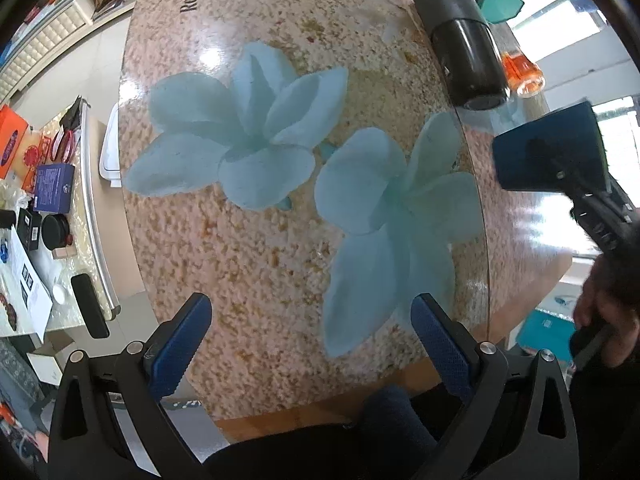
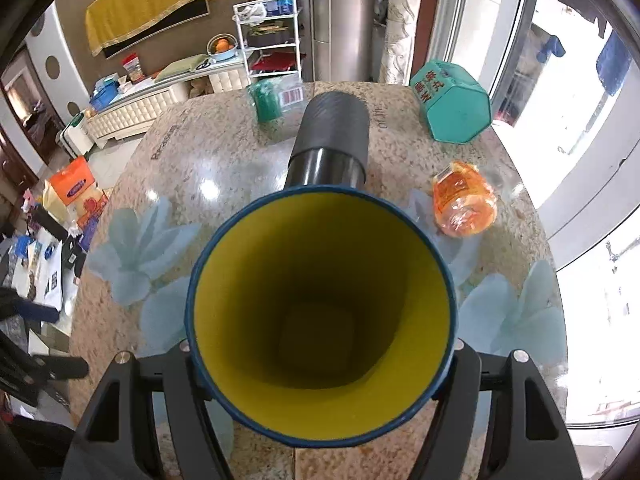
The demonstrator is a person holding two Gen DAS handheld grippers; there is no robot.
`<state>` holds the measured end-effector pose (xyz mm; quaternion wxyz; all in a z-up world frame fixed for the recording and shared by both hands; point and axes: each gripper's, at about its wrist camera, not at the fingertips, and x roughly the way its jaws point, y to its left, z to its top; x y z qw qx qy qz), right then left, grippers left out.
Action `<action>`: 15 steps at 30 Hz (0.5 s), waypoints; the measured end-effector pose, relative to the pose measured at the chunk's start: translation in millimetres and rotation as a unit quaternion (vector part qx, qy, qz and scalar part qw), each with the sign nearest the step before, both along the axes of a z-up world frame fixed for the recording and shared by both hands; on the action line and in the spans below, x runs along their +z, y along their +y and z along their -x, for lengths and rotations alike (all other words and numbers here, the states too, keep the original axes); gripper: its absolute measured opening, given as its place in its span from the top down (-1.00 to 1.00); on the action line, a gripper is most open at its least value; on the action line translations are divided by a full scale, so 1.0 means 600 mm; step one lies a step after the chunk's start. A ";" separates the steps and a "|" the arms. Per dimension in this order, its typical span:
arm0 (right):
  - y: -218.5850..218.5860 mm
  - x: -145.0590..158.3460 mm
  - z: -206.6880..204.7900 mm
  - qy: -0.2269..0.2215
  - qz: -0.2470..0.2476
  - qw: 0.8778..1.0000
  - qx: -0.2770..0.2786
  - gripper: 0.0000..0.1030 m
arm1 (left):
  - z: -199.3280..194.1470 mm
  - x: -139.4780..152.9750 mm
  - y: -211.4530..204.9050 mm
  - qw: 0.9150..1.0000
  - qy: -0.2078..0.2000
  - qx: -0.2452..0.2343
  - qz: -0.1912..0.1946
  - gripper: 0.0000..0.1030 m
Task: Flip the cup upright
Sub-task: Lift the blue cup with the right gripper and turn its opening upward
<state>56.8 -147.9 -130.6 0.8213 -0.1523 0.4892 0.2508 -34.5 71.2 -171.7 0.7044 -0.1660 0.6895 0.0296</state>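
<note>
Mid-flip: right tongs (image 2: 320, 354) clamp the cup (image 2: 320, 316) off the tabletop (image 2: 224, 152), mouth facing frame centre; left tongs (image 1: 312, 344) gape empty; next, probably rotate mouth-up and set down.

1. A round table (image 2: 224, 160) with a speckled stone-look top under glass carries pale blue flower prints (image 1: 244, 128) and bright ceiling-light glints.
2. Large windows (image 2: 568, 128) fill the right side — daylight pours in, washing out the view beyond.
3. A long white tufted cabinet (image 2: 132, 108) runs along the far wall, cluttered on top.
4. A white wire shelf (image 2: 272, 36) stands beside a grey metal column (image 2: 344, 16).
5. A yellow cloth (image 2: 148, 4) hangs on the brown wall.
6. The floor (image 1: 68, 60) is pale tile.
</note>
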 end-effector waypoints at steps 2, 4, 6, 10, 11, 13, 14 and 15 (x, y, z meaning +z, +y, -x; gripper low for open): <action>0.018 -0.023 0.009 -0.001 0.004 1.000 0.007 -0.34 | 0.002 0.000 -0.008 1.000 0.000 -0.009 -0.004 -0.96; 0.019 -0.036 0.019 -0.003 0.014 1.000 0.008 -0.34 | 0.004 -0.002 -0.016 1.000 0.004 -0.016 -0.008 -0.96; 0.020 -0.054 0.029 0.006 0.019 1.000 0.010 -0.34 | 0.007 -0.006 -0.020 1.000 0.008 -0.021 -0.012 -0.96; 0.014 -0.057 0.048 0.003 0.022 1.000 0.014 -0.34 | 0.009 -0.009 -0.025 1.000 0.010 -0.027 -0.009 -0.96; 0.014 -0.057 0.051 0.002 0.024 1.000 0.015 -0.34 | 0.009 -0.010 -0.026 1.000 0.010 -0.028 -0.008 -0.96; 0.015 -0.057 0.054 0.004 0.025 1.000 0.012 -0.35 | 0.009 -0.011 -0.027 1.000 0.008 -0.029 -0.004 -0.96; 0.017 -0.057 0.055 0.006 0.027 1.000 0.012 -0.35 | 0.010 -0.011 -0.027 1.000 0.008 -0.029 -0.002 -0.96; 0.018 -0.058 0.053 0.013 0.027 0.999 0.014 -0.38 | 0.010 -0.011 -0.027 1.000 0.007 -0.029 -0.001 -0.96</action>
